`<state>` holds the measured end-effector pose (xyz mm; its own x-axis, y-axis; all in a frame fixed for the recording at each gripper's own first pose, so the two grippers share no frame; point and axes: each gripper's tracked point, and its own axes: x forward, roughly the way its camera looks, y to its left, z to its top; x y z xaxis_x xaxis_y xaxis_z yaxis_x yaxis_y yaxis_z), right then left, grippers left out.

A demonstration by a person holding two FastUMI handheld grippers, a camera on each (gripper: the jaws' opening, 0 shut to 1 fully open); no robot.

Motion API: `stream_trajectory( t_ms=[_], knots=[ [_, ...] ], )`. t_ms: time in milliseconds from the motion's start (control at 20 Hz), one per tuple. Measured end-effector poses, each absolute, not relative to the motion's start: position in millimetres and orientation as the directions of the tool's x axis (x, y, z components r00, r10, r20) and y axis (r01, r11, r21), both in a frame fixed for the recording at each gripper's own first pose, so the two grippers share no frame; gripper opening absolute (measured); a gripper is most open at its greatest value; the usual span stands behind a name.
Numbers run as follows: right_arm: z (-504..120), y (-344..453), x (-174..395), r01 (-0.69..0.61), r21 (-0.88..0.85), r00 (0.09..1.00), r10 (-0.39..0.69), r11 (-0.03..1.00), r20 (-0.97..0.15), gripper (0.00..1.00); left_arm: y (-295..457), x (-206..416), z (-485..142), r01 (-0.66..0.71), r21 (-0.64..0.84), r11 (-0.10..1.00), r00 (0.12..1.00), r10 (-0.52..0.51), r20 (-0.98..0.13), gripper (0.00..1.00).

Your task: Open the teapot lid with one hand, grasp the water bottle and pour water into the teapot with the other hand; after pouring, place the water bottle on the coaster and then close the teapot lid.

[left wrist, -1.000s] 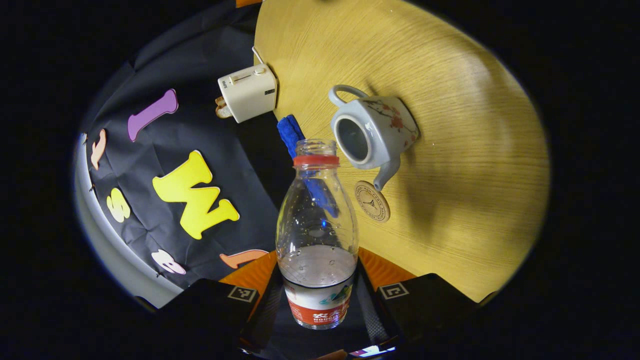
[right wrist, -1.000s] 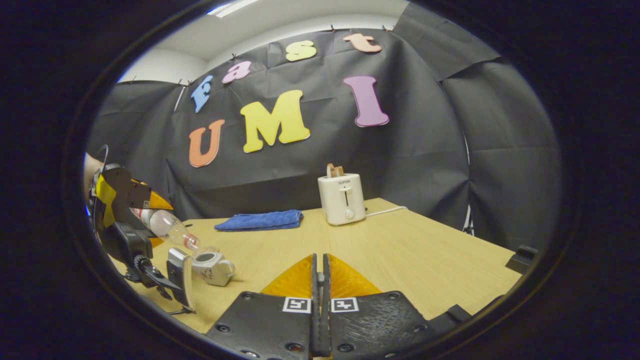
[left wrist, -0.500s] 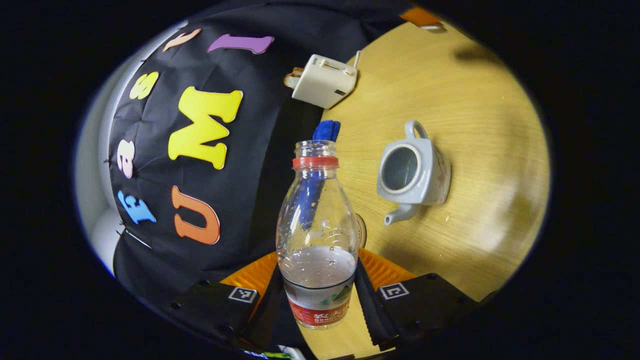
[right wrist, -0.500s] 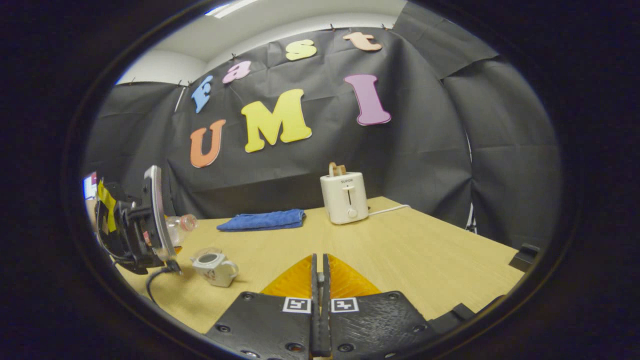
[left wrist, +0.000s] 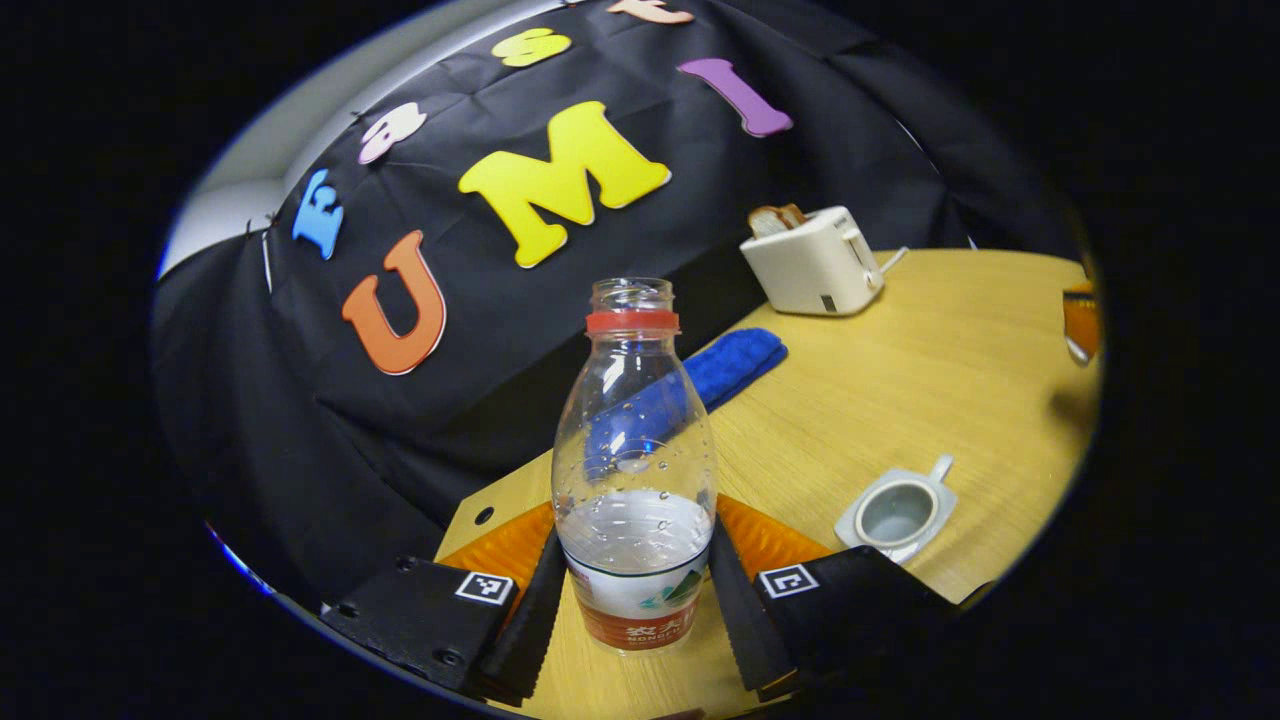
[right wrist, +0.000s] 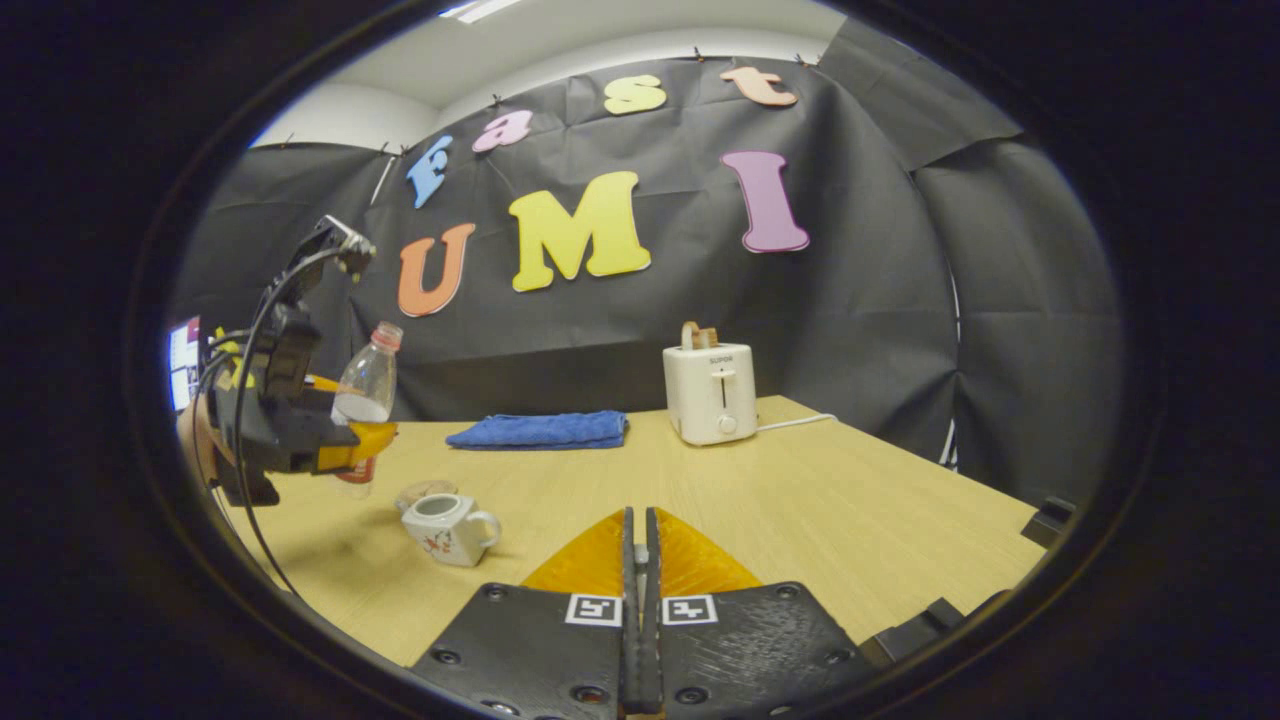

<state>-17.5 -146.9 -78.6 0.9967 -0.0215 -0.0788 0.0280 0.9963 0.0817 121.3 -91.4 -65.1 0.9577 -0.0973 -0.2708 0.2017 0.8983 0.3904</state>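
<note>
Left tongs (left wrist: 637, 610) grip the water bottle (left wrist: 634, 470) low on its body, one finger pressed on each side at label height. Bottle stands upright in the grip, cap off, red neck ring showing, approx a third full of water, droplets on the inside wall. In the right gripper view the same bottle (right wrist: 364, 400) is held upright above the wooden surface (right wrist: 800, 500), at the far left, w/ the left tongs' body and cables beside it.

Teapot (left wrist: 896, 512) sits on the surface, right of the bottle in the left gripper view, lid off, mouth open, handle pointing away. In the right gripper view the teapot (right wrist: 448, 527) is white w/ a red floral pattern, handle to the right. Coaster (right wrist: 424, 492) lies flat just behind it, near the bottle's base.

Right tongs (right wrist: 640, 610) are closed, fingers pressed together; whether anything is pinched between them can't be told.

Blue cloth (right wrist: 540, 430) lies folded toward the back of the surface; white toaster (right wrist: 711, 393) w/ a bread slice in it stands right of the cloth, cord trailing right.
</note>
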Motion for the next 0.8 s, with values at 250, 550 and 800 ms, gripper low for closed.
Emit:
stream_trajectory(
  t_ms=[250, 550, 800],
  knots=[
    [-83, -135, -17, 0.016, 0.055, 0.996, -0.011, 0.998, -0.089, 0.0, -87, 159, -62, 0.149, 0.093, 0.984, 0.98, -0.135, -0.146, 0.74],
    [-89, -127, -15, 0.002, 0.055, 0.994, 0.004, 0.998, -0.106, 0.0, -92, 187, -77, 0.164, -0.015, 0.986, 0.979, -0.164, -0.122, 0.76],
    [-95, -126, -12, 0.0, 0.056, 0.993, 0.007, 0.998, -0.121, 0.0, -87, 202, -87, 0.139, 0.001, 0.99, 0.982, -0.138, -0.13, 0.76]
  ],
)
